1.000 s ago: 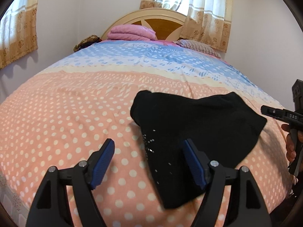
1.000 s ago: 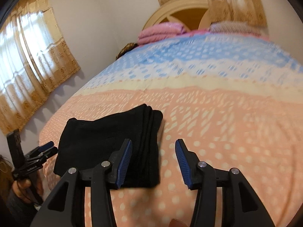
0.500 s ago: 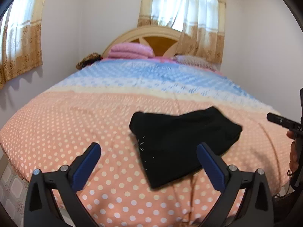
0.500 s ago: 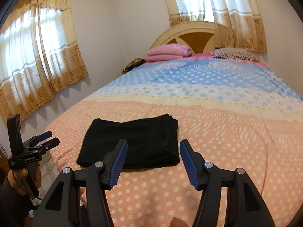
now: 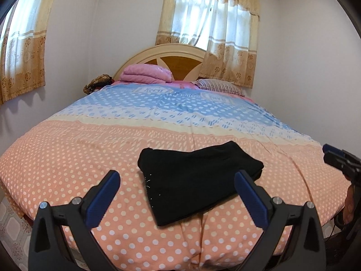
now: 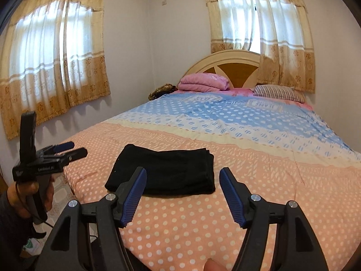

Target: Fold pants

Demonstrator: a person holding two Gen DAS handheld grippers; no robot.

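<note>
In the right wrist view, at the left edge of the frame, a hand (image 6: 27, 199) holds the left gripper (image 6: 73, 149); its fingers are spread wide and nothing is between them. Its jaws have just been opening. To the right of it, in the lower centre of the frame, the black pants (image 6: 164, 170) lie on the bed (image 6: 259, 180), on the orange dotted part of the cover near the foot edge. They are already folded into a compact rectangle, with the stacked layers showing at the right side. At the bottom of the frame the right gripper (image 6: 182, 195) hangs above the cover, clear of the pants; its blue fingers (image 6: 133, 197) stand apart and empty, and its jaws have just been opening too.

In the left wrist view the pants (image 5: 198, 180) appear in the lower centre, between the wide blue fingers (image 5: 102, 198) of the left gripper (image 5: 176, 197), which do not touch them. The right gripper (image 5: 338, 160) shows only at the right edge.

I judge that the folding is finished and the step in hand is to withdraw. To do it well, both grippers should go away with the fingers kept apart, so that no pad catches an edge and pulls the layers open. The near corner lies close to the bed edge, so it should not be brushed.
</note>
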